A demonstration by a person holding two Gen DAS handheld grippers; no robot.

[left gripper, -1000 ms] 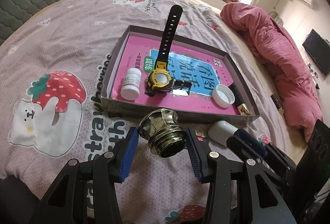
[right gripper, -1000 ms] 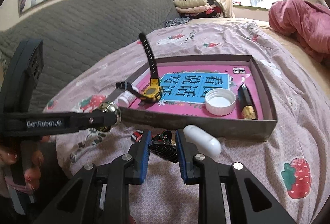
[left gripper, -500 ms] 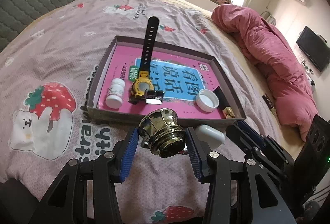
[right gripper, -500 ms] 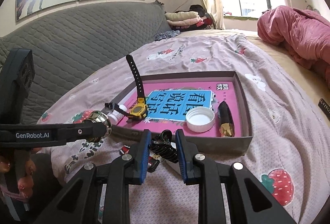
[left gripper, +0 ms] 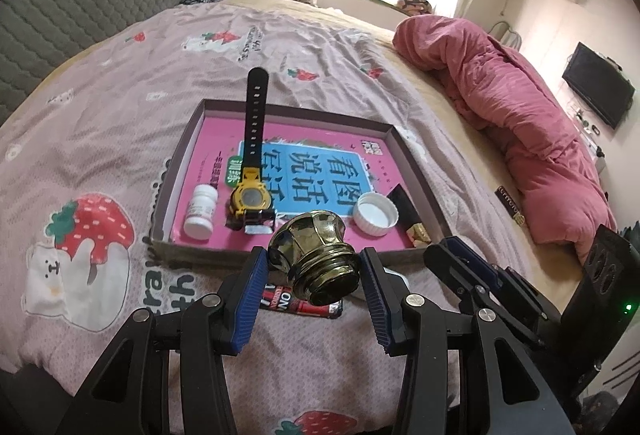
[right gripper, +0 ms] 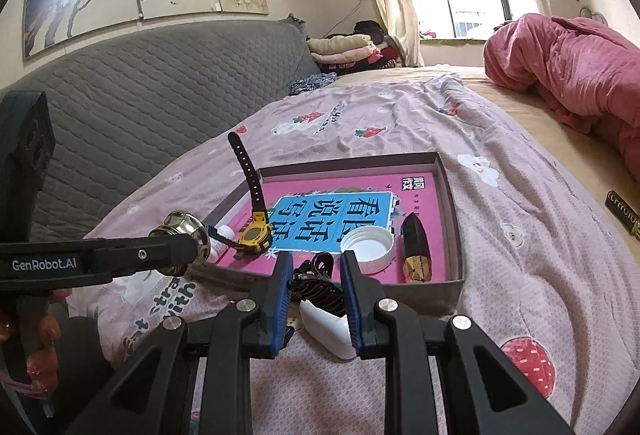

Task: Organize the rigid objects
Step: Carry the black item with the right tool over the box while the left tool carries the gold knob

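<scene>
The shallow cardboard tray (left gripper: 412,163) lies on the bed's pink strawberry-print sheet (left gripper: 120,107), and everything else is placed relative to it. The left claw (left gripper: 314,269) is clamped on a brass-coloured metal knob (left gripper: 316,259), its blue pads pressing the knob's sides; the knob is held in the air just in front of the tray's near wall, clear of the sheet. In the right wrist view the same knob (right gripper: 182,235) shows at the tip of the left claw, just off the tray's near left corner.

The right claw (right gripper: 314,289) is closed on a black hair clip (right gripper: 316,285), which sits between the blue pads above the tray's near wall. Below it, on the sheet just outside that wall, lies a white plastic case (right gripper: 328,327). A red and black packet (left gripper: 298,301) also lies on the sheet in front of the tray, partly hidden under the knob.

Inside the tray, a yellow and black wristwatch (left gripper: 250,195) rests near the left side, its strap sticking up towards the far wall. A small white bottle (left gripper: 201,211) lies on its side to the left of the watch, against the left wall. A white screw cap (left gripper: 375,213) sits open side up near the right front, and a black and gold pointed item (right gripper: 416,253) lies just beside it along the right wall.

Well to the right of the tray a rumpled pink quilt (left gripper: 520,115) is heaped on the bed.
</scene>
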